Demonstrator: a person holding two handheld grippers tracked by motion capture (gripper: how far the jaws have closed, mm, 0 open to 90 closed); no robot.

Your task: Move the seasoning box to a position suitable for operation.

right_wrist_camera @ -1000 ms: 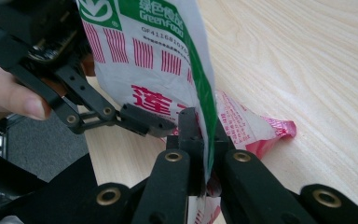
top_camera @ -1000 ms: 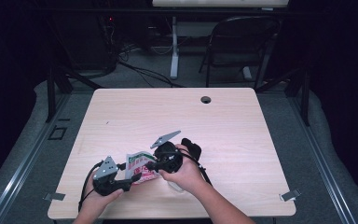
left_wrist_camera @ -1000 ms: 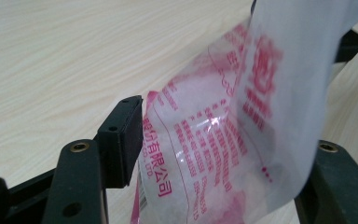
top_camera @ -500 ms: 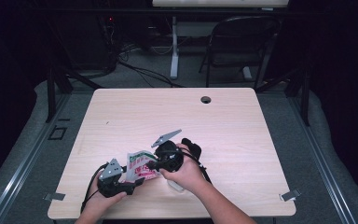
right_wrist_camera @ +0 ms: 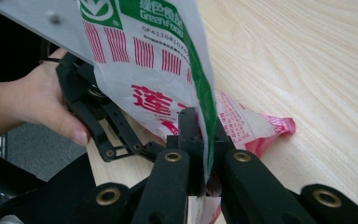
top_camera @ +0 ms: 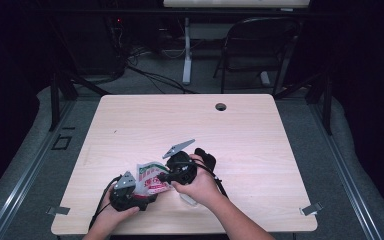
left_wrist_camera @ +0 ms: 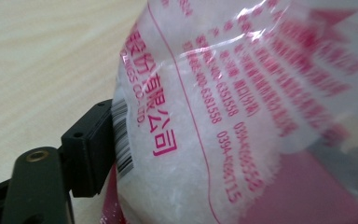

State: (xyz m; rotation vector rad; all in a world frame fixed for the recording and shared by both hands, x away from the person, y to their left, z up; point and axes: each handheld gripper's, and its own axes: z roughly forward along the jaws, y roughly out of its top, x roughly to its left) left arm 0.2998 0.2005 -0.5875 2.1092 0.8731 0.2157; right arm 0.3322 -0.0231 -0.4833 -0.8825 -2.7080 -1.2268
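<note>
A plastic bag [top_camera: 150, 177] of white grains, printed in red and green, hangs between the two grippers near the table's front edge. My right gripper [top_camera: 163, 176] is shut on the bag's flat top edge [right_wrist_camera: 168, 56], and the sheet runs down between its jaws [right_wrist_camera: 200, 128]. My left gripper [top_camera: 142, 197] comes in from the lower left at the bag's full bottom part [left_wrist_camera: 223, 121]. Its jaws have just been opening, with the bag between them. One black finger [left_wrist_camera: 86, 151] lies against the barcode side; the other is hidden behind the bag.
The light wooden table [top_camera: 190, 125] has a round cable hole [top_camera: 221, 106] near its far edge. A folding chair [top_camera: 260, 45] and cables stand on the floor beyond. Metal rails run along both sides.
My left gripper has sunk a little and shifted right, closer under the bag. The right gripper and the bag's top have stayed where they were.
</note>
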